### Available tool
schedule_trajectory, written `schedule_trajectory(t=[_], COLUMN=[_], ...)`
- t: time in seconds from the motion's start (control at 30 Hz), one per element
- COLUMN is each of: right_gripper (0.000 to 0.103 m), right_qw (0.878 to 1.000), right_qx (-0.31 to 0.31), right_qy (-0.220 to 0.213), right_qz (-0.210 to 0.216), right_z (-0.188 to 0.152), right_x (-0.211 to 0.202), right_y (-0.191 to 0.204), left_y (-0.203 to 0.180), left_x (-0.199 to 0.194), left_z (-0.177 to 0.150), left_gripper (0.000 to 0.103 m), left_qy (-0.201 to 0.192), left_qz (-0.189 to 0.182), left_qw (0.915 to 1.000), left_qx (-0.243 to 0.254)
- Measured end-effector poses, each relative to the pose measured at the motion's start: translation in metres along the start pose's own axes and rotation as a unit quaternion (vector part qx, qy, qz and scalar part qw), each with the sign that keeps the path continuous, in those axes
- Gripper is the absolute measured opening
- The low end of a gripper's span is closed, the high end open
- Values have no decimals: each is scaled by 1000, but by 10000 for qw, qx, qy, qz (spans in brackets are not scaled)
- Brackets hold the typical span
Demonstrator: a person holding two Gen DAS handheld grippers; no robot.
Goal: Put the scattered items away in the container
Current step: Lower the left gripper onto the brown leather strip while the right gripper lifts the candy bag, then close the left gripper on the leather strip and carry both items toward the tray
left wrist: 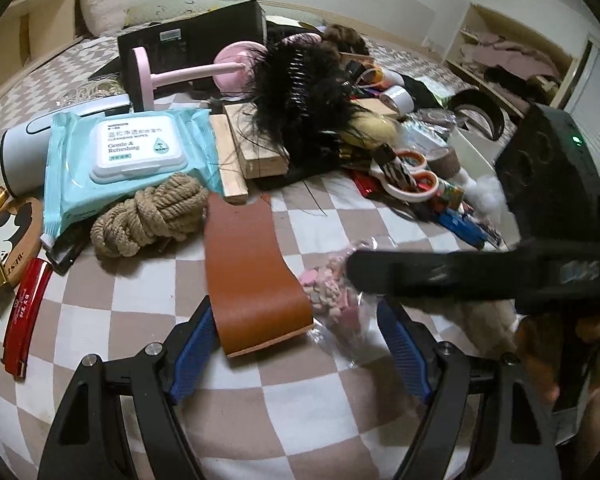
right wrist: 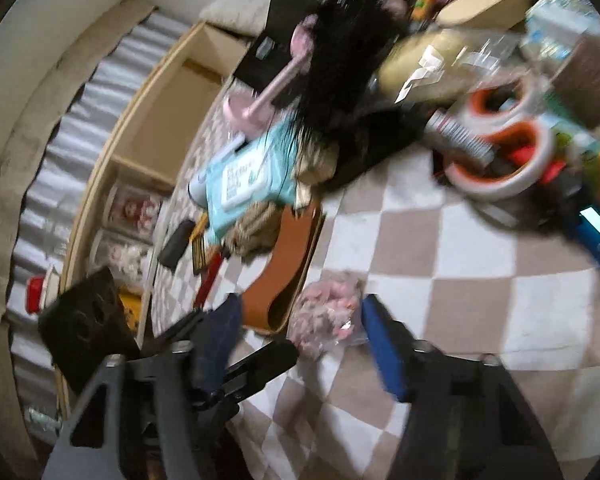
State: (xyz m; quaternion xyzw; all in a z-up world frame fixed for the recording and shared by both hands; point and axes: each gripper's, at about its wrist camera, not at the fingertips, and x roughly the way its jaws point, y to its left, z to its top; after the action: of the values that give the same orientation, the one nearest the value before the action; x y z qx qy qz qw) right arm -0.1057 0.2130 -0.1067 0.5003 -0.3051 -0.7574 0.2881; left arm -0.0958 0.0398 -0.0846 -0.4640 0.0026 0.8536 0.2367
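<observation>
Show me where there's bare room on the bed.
Bare checked cover lies between the leather strip, the red case and the left gripper. The heap from the wipes to the scissors is crowded.

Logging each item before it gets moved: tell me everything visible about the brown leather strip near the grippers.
The brown leather strip is a long, smooth tan-orange band with a paler underside edge, apparently leather. It lies on the checkered cloth, its near end curling upward. That end sits between the open left gripper fingers, beside the left pad; contact is unclear. Its far end reaches the rope bundle. A clear bag of pink pieces lies alongside.
</observation>
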Motion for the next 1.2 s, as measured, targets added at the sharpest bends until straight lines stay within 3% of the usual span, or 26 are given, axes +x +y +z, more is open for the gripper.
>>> schedule_trajectory(t=[0.17,0.43,0.5,0.57,0.67,1.2], right_gripper=[17,17,17,17,17,17], right_qw=[9999,9967,9956,9945,9931,9938], right_qx=[-47,412,515,595,686,477], right_qy=[-102,-695,-784,-860,-943,-968], right_qz=[-73,-45,1,46,108,279], right_z=[0,10,11,11,11,3], right_x=[3,-31,-39,-45,-51,-59], right_y=[1,-20,-24,-27,-29,-9], left_y=[3,14,14,12,12,-1], left_x=[-2,5,9,11,9,-18], left_z=[1,6,8,7,7,4], left_gripper=[80,80,73,57,51,48], left_qy=[-66,-42,3,34,7,-318], left_qz=[-14,264,355,539,580,409], left_qw=[10000,9992,9990,9984,9982,9986], left_qx=[-68,-305,-266,-165,-142,-109])
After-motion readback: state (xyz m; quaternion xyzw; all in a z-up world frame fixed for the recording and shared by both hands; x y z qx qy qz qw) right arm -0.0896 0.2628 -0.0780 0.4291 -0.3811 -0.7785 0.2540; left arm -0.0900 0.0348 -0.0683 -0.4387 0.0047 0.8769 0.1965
